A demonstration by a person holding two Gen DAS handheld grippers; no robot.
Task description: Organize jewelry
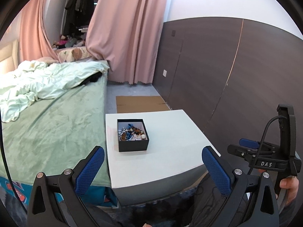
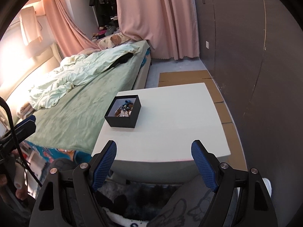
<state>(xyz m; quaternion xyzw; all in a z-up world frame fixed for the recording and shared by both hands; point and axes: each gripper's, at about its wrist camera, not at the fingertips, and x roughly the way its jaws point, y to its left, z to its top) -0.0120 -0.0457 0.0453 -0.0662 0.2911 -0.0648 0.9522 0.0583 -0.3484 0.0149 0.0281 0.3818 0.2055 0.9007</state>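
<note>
Bedroom scene seen from both hand-held tools. A white table [image 1: 170, 132] stands between a bed [image 1: 62, 117] with a green cover and a dark panelled wall [image 1: 217, 71]. On the table, toward its bed-side edge, sits a small black box [image 1: 132, 134] with no lid on it; the jewelry [image 1: 131, 132] – a tangled heap of blue, brown and pale beads and pieces – lies inside the box, all in one pile (single items cannot be told apart at this size). The rest of the tabletop is bare white.

Left gripper [image 1: 153, 163]: its blue-padded fingers [image 1: 90, 170] stand wide apart with nothing between them, held short of the table's near edge and well apart from the box. Right gripper [image 2: 153, 163]: likewise spread wide and empty, in front of the table's near edge, the box lying ahead and to its left. In the left view the right tool appears at the far right with a black cable, and part of a hand [image 1: 288, 186] grips its handle.

Background – pink curtains [image 1: 128, 32] hang beyond the bed, a crumpled pale quilt [image 1: 43, 83] lies across it, and flattened cardboard [image 1: 140, 104] covers the floor behind the table
</note>
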